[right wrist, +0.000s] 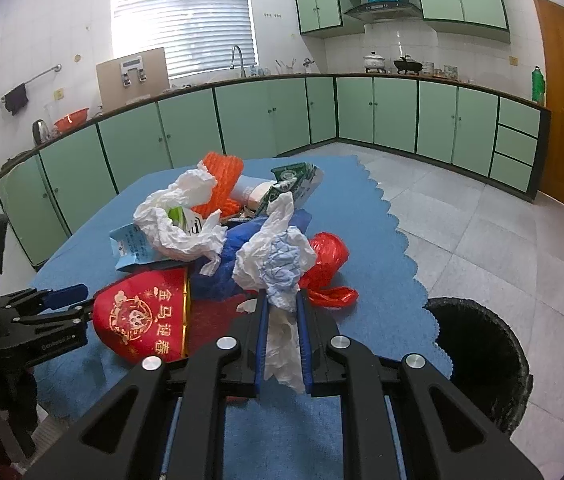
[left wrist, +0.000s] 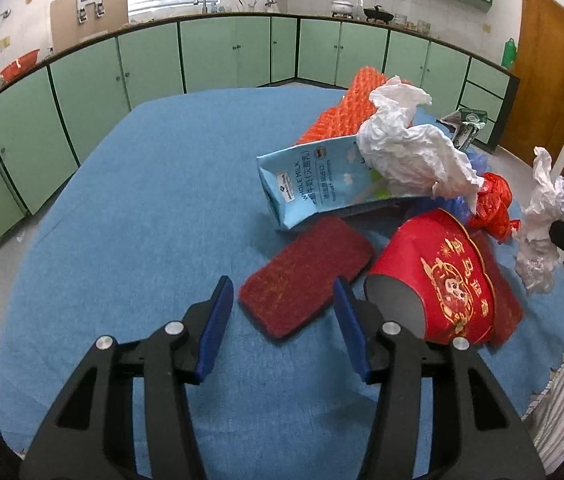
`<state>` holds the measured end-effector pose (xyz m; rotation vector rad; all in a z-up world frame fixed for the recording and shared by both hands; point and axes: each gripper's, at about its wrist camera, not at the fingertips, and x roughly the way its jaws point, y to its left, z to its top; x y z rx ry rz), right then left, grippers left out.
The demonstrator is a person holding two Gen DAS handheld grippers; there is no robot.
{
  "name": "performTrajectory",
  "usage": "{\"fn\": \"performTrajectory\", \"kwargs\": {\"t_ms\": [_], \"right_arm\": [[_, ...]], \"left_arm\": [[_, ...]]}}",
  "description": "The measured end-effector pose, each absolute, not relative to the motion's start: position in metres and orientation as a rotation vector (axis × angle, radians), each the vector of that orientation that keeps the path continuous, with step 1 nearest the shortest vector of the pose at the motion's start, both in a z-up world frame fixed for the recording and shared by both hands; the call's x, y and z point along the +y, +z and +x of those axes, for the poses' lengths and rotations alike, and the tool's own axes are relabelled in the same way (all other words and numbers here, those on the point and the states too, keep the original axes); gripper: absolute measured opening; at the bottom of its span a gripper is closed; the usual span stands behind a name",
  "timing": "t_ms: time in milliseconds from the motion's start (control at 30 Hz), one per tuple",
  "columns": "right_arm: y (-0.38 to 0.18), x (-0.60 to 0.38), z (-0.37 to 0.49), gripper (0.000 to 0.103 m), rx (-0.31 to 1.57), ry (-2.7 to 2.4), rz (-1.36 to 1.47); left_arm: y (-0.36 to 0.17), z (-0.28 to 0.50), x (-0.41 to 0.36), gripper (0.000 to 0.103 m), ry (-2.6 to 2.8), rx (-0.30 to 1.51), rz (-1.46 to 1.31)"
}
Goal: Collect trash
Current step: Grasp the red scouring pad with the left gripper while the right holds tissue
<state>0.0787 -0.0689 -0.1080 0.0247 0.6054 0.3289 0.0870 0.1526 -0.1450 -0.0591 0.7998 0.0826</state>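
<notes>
A trash pile lies on the blue tablecloth (left wrist: 141, 220). In it are a dark red scouring pad (left wrist: 306, 276), a red printed paper tub (left wrist: 442, 280) on its side, a light blue milk carton (left wrist: 310, 184), crumpled white paper (left wrist: 406, 152), orange foam netting (left wrist: 346, 112) and a red plastic bag (left wrist: 494, 208). My left gripper (left wrist: 282, 284) is low over the cloth, its jaws astride the pad's near corner with a gap on the left side. My right gripper (right wrist: 282, 296) is shut on a crumpled white and pale blue tissue (right wrist: 273, 248), lifted above the pile.
A black-lined bin (right wrist: 478, 360) stands on the tiled floor right of the table's scalloped edge. A green carton (right wrist: 294, 184) and a blue bag (right wrist: 233, 256) sit in the pile. Green kitchen cabinets run along the far walls.
</notes>
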Motion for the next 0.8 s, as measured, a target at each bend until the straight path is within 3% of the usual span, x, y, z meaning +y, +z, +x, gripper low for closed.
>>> {"fn": "performTrajectory", "kwargs": {"t_ms": [33,100,267,800], "right_arm": [[-0.107,-0.069,0.078,0.014,0.604,0.329,0.022],[-0.106,-0.068,0.078,0.014,0.6,0.327,0.019],[-0.108,-0.069,0.079,0.014,0.611,0.318,0.026],[-0.11,-0.067,0.082,0.014,0.629,0.323,0.024]], "left_arm": [[-0.145,0.088,0.153,0.051,0.088,0.798,-0.057],[-0.145,0.092,0.156,0.064,0.095,0.797,-0.049],[-0.148,0.097,0.16,0.08,0.08,0.811,-0.047],[-0.161,0.116,0.154,0.085,0.062,0.871,-0.042]]}}
